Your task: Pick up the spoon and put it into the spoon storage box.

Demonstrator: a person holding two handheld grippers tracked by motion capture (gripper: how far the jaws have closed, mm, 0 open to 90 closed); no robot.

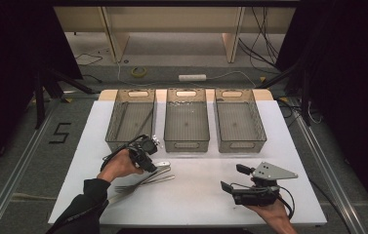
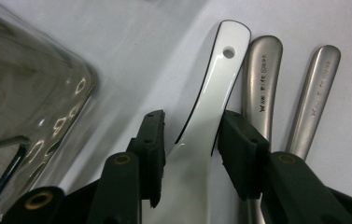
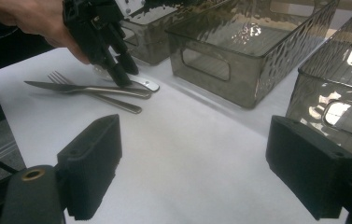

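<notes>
- Jaws of your left gripper (image 2: 190, 140) straddle the white spoon (image 2: 213, 88), not yet pinching; centre before squeezing
- Steel handles (image 2: 261, 79) lie alongside; avoid them
- Right gripper (image 3: 211, 172) idles, agape

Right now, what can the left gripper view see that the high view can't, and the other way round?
The left gripper view alone makes out the small hole near the end of the white handle and the stamped marks on the two metal handles beside it, with the left gripper straddling the white one. The high view alone takes in all three bins, the fork's tines and the right gripper, open and holding nothing. Both share the white table, the cutlery and the left bin.
</notes>
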